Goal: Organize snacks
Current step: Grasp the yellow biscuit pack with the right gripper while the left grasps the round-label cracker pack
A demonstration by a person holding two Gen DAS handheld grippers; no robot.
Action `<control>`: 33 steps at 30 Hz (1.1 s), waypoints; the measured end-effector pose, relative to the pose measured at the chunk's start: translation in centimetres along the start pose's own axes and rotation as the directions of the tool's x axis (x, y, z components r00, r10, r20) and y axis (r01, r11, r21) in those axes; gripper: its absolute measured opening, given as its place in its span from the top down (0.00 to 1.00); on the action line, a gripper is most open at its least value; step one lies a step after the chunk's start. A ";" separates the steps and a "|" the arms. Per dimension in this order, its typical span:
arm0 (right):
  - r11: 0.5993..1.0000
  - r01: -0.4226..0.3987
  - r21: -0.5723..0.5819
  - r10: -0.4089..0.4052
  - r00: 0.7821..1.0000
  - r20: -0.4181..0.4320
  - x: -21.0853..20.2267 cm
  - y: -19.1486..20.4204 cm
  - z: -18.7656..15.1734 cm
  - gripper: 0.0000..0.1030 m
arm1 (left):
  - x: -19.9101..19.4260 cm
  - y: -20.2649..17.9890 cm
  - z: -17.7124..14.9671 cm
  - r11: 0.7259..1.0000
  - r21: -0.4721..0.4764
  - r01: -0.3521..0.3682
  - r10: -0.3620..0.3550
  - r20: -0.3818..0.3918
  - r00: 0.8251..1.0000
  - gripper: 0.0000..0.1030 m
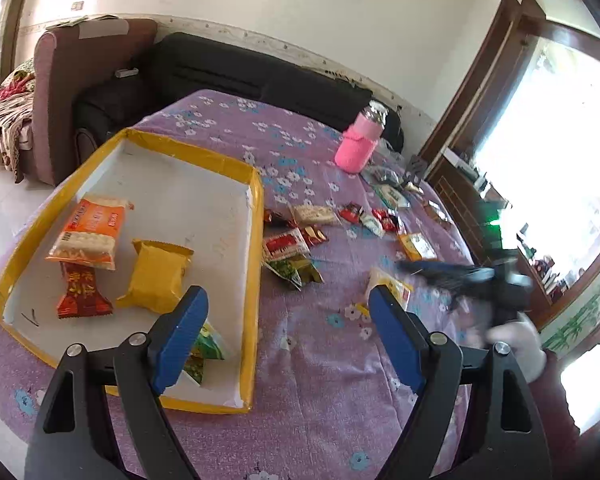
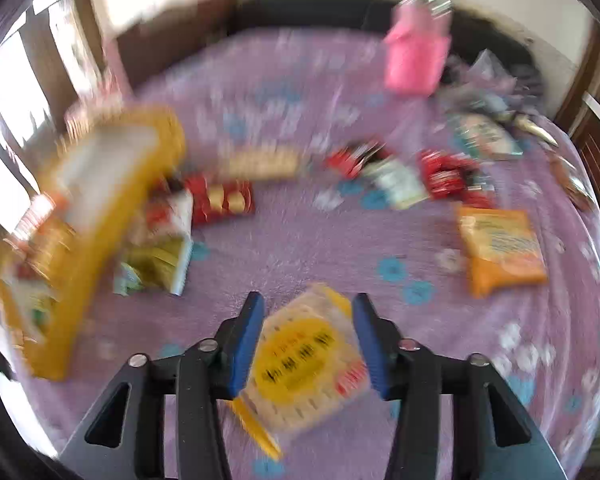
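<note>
A clear packet with a round yellow label [image 2: 304, 360] lies flat on the purple flowered cloth. My right gripper [image 2: 309, 300] stands open around it, one blue finger on each side; the view is blurred and I see no pad pressing. In the left wrist view that packet [image 1: 388, 282] shows under the blurred dark right gripper [image 1: 420, 270]. My left gripper [image 1: 289, 294] hangs open and empty over the near right corner of the yellow-rimmed tray [image 1: 256, 240]. The tray holds an orange cracker packet [image 1: 86, 232], a red one [image 1: 82, 294], a yellow one [image 1: 158, 276] and a green one [image 1: 208, 344], partly hidden by a finger.
Several loose packets lie right of the tray, among them a red-and-white one [image 1: 284, 246] and a green one [image 1: 296, 270]. An orange packet [image 2: 500, 248] lies to the right. A pink-sleeved bottle [image 1: 358, 146] stands at the far side. A dark sofa [image 1: 220, 68] lies beyond.
</note>
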State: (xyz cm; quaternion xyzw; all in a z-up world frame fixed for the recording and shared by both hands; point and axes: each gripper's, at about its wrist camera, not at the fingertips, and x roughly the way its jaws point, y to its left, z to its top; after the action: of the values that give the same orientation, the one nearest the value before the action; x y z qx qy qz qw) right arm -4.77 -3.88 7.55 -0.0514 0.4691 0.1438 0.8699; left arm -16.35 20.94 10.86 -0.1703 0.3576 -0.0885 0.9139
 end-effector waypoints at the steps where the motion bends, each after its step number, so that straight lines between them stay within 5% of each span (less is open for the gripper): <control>1: 0.998 0.013 0.055 -0.017 0.998 0.067 -1.9 -1.8 -0.6 0.33 | 0.3 -0.3 -0.1 1.000 0.009 0.000 0.000 -0.009 1.000 0.19; 3: 0.992 0.072 0.105 -0.087 0.986 0.145 -3.5 -4.4 -1.0 0.26 | 1.0 -1.4 -0.3 0.999 0.032 0.012 -0.011 -0.033 0.999 0.19; 7: 0.972 0.173 0.161 -0.195 0.971 0.139 -1.9 -8.8 0.7 0.23 | 1.9 -3.9 -1.1 0.996 0.083 0.040 -0.034 -0.072 0.997 0.20; 12: 0.958 0.195 0.210 -0.210 0.977 0.049 2.9 -12.7 4.9 0.21 | 1.9 -5.7 -1.7 0.989 0.141 0.043 -0.030 -0.094 0.995 0.20; 16: 0.910 0.345 0.232 -0.340 0.938 -0.061 6.3 -14.9 7.0 0.21 | 2.0 -6.1 -1.6 0.985 0.167 0.034 -0.018 -0.095 0.995 0.20; 20: 0.901 0.354 0.252 -0.348 0.935 -0.070 7.5 -15.6 8.2 0.21 | 2.8 -6.5 -1.5 0.985 0.168 0.047 -0.030 -0.105 0.994 0.20; 26: 0.922 0.388 -0.001 -0.385 0.914 -0.129 10.0 -12.0 7.0 0.30 | 3.1 -7.4 -1.8 0.979 0.195 0.052 -0.029 -0.119 0.992 0.20; 30: 0.963 0.238 -0.130 -0.256 0.954 -0.154 7.1 -9.8 3.0 0.31 | 3.1 -7.1 -1.8 0.980 0.188 0.063 -0.041 -0.119 0.992 0.20; 33: 0.978 0.203 -0.043 -0.206 0.976 -0.077 2.8 -11.1 0.6 0.25 | 3.5 -7.0 -1.9 0.982 0.174 0.076 -0.055 -0.125 0.991 0.20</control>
State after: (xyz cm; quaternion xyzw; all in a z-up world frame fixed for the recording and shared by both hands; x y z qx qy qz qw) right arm 0.45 -13.75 5.10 -0.1202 0.4936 0.0595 0.8593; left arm -15.36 13.00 9.97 -0.0938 0.3968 -0.1604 0.8989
